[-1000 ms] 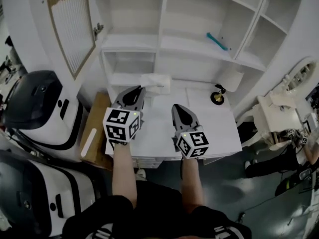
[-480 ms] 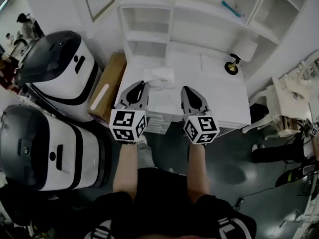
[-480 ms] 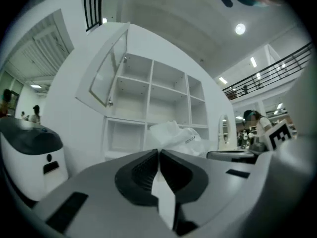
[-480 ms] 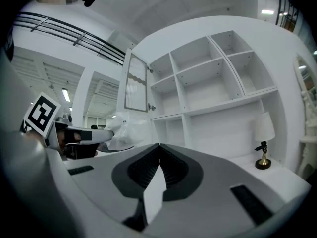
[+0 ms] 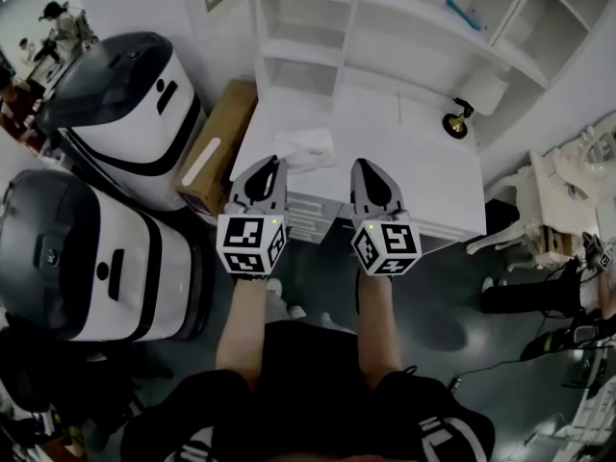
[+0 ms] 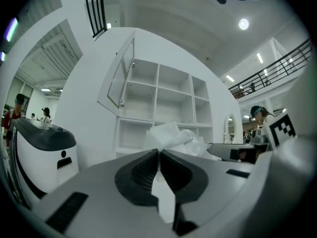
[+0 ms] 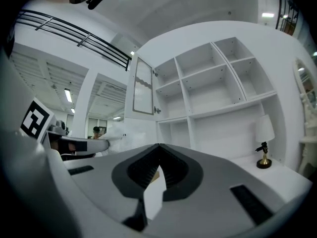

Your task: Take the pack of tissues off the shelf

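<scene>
The pack of tissues [image 5: 306,149] is a crumpled white plastic pack, and it hangs over the left part of the white table [image 5: 423,176]. My left gripper [image 5: 272,166] is shut on the pack's near edge. In the left gripper view the pack [image 6: 173,137] bulges just beyond the closed tips of the left gripper [image 6: 158,150]. My right gripper [image 5: 365,166] is level with the left one, to the right of the pack, shut with nothing in it. In the right gripper view its closed jaws [image 7: 158,146] point at the white shelf unit [image 7: 213,83]. The shelf unit [image 5: 318,37] stands behind the table.
Two large white and black machines [image 5: 125,104] [image 5: 87,258] stand at the left. A cardboard box [image 5: 217,147] leans between them and the table. A small lamp [image 5: 459,115] is on the table's back right, a blue object [image 5: 464,14] on an upper shelf, white furniture [image 5: 563,195] at the right.
The view has pulled back from the shelf. The pack has come with the left gripper from the back of the table toward its front left. Both grippers stay shut.
</scene>
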Available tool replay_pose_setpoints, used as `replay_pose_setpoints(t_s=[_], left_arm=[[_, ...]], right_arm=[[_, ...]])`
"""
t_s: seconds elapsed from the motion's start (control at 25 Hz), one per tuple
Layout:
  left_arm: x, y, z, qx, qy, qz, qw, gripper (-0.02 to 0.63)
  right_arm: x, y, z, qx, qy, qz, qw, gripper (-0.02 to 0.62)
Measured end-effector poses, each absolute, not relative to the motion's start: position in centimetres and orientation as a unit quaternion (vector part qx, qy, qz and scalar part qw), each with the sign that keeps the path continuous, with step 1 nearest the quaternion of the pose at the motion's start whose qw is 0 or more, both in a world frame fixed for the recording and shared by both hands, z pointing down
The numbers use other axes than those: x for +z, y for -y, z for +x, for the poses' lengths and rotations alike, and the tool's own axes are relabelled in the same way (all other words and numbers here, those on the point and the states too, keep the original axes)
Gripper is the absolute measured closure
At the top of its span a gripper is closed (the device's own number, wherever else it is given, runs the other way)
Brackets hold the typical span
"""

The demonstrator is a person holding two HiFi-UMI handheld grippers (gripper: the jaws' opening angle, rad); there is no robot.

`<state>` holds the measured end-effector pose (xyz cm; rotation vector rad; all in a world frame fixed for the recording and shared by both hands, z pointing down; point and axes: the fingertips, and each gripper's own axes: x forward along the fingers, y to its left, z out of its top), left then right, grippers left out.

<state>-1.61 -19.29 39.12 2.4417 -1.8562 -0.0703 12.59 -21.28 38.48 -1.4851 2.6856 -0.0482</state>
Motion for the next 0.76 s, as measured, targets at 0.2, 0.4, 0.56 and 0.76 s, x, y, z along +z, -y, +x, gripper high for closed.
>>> replay_pose_setpoints(t_s=[0.2, 0.4, 0.56, 0.76], left_arm=[[40.7, 18.4, -2.2, -0.010, 0.610, 0.790, 0.057, 0.584], [40.6, 17.6, -1.4, -0.010, 0.607, 0.792, 0.057, 0.584], [40.0, 17.3, -0.7, 0.000, 0.610, 0.790, 0.054, 0.584], [39.7, 17.6, 0.0, 0.000, 0.612, 0.788, 0.059, 0.584]], right_arm=[[39.4, 20.3, 12.4, -0.022, -0.875, -0.482, 0.030, 0.577], [39.0, 19.8, 13.8, -0.022, -0.873, -0.485, 0.040, 0.577], [38.4, 19.7, 14.2, -0.024, -0.876, -0.479, 0.048, 0.577], [37.8, 20.2, 14.7, -0.021, -0.882, -0.468, 0.050, 0.577]])
